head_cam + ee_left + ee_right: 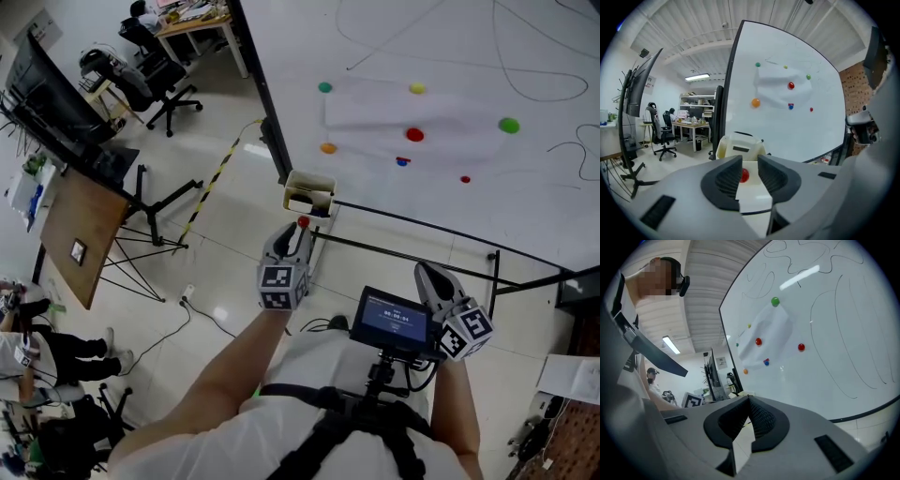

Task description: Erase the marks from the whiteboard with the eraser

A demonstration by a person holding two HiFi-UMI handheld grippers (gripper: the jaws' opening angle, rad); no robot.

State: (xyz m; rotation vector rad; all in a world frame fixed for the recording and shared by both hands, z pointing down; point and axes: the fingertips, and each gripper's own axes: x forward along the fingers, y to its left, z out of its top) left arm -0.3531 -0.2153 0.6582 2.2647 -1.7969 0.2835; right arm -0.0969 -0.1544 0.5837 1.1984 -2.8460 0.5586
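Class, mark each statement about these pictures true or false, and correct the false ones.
1. The left gripper's jaws stand apart and grip nothing. True: the left gripper is open.
2. The whiteboard is already wiped clean. False: the whiteboard still carries pen lines.
3. The right gripper holds the eraser. False: the right gripper has its jaws together with nothing between them.
4. A paper sheet sits on the board among coloured magnets. True: the paper sheet lies between magnets.
5. A cream box sits at the board's top edge. False: the cream box is by its lower corner, just ahead of the left gripper.
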